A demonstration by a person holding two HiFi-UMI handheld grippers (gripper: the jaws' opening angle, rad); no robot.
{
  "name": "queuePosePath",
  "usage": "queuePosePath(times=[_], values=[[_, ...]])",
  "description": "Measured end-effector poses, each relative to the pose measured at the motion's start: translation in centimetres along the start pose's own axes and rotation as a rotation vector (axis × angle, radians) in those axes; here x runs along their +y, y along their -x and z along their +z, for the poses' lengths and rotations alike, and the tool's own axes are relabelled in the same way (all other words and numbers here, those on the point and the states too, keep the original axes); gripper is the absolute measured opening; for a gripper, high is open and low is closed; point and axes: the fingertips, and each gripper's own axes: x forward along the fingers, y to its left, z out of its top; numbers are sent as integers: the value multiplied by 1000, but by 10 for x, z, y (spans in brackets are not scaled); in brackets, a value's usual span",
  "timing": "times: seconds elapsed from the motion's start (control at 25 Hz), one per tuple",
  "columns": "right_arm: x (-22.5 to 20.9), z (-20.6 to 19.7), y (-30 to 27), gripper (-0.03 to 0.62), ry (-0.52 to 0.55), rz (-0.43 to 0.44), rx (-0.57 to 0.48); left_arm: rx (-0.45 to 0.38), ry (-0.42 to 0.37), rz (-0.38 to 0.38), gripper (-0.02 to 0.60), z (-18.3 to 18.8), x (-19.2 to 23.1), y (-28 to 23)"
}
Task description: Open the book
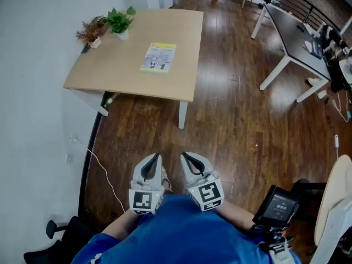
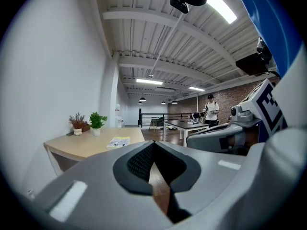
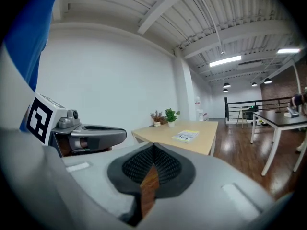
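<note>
A closed book (image 1: 158,57) with a yellow and white cover lies flat on the light wooden table (image 1: 104,73), well ahead of me. In the left gripper view the book (image 2: 119,141) looks small and distant, as it does in the right gripper view (image 3: 185,136). My left gripper (image 1: 153,159) and right gripper (image 1: 187,158) are held side by side close to my body, over the wooden floor, far short of the table. Both are shut, tips meeting, with nothing between them (image 2: 152,145) (image 3: 153,150).
A green potted plant (image 1: 120,21) and a dried plant (image 1: 92,33) stand at the table's far left corner. A white-legged desk (image 1: 294,34) is at the right. A white cable (image 1: 105,177) runs on the floor by the wall. A person (image 2: 210,110) stands far off.
</note>
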Motion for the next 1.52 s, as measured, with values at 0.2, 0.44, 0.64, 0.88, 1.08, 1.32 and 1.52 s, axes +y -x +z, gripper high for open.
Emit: queuePosePath(times=[0.2, 0.44, 0.64, 0.88, 1.08, 1.32, 1.52], values=[[-6, 19, -66, 3, 22, -54, 9, 9, 26, -61, 6, 10, 56, -37], [-6, 30, -135, 3, 54, -87, 17, 10, 34, -120, 6, 4, 116, -74], [-5, 29, -173, 3, 38, -105, 47, 31, 52, -142, 6, -7, 150, -95], [-25, 29, -207, 3, 12, -109, 58, 60, 84, -143, 6, -10, 172, -129], [-57, 36, -246, 3, -4, -89, 52, 96, 67, -112, 6, -10, 195, -173], [-110, 46, -288, 3, -57, -68, 68, 137, 43, -82, 6, -1, 217, -239], [-147, 45, -313, 3, -90, -64, 65, 158, 48, -74, 6, 2, 219, -279]])
